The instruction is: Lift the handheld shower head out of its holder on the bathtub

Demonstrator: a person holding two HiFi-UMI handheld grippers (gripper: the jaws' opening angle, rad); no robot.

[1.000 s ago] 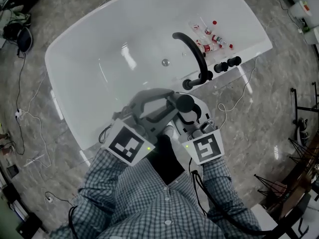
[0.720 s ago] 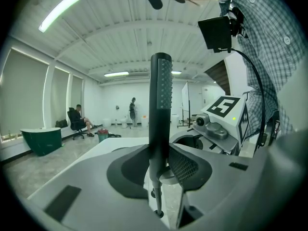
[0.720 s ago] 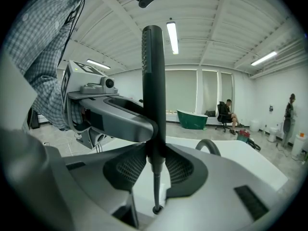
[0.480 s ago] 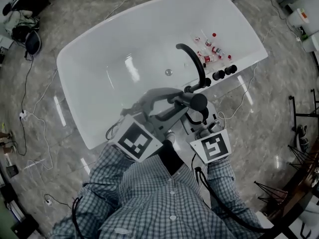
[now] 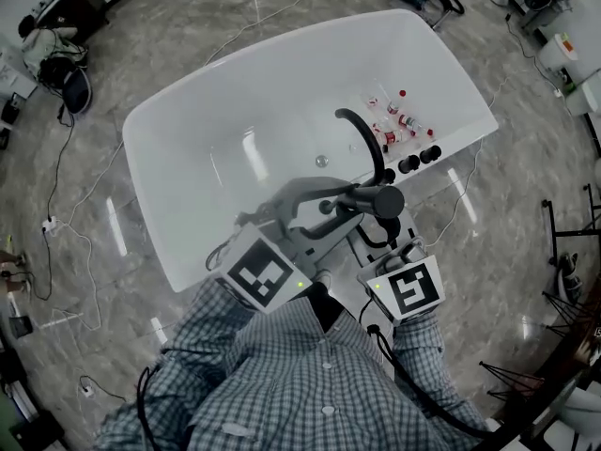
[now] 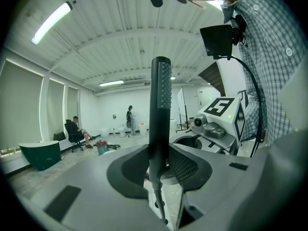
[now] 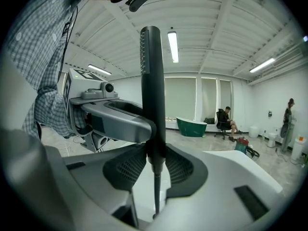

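The black handheld shower head (image 5: 380, 201) is held upright above the near rim of the white bathtub (image 5: 216, 130). In the left gripper view the shower head (image 6: 160, 105) is a slim black wand with its hose hanging below. My left gripper (image 5: 336, 198) and right gripper (image 5: 378, 236) are both shut on its handle from opposite sides. The left gripper (image 6: 161, 170) has its pads against the wand. In the right gripper view the shower head (image 7: 152, 90) stands between the pads of the right gripper (image 7: 155, 165). The holder is hidden under the grippers.
A black curved faucet spout (image 5: 364, 134) and black knobs (image 5: 416, 161) stand on the tub's ledge, with several small bottles (image 5: 394, 120) behind them. Cables (image 5: 66, 224) trail over the marble floor. A green tub (image 7: 191, 127) and a seated person (image 7: 226, 121) are far off.
Both grippers have risen with the shower head clamped between them. The tub and faucet now look smaller and lie further below.
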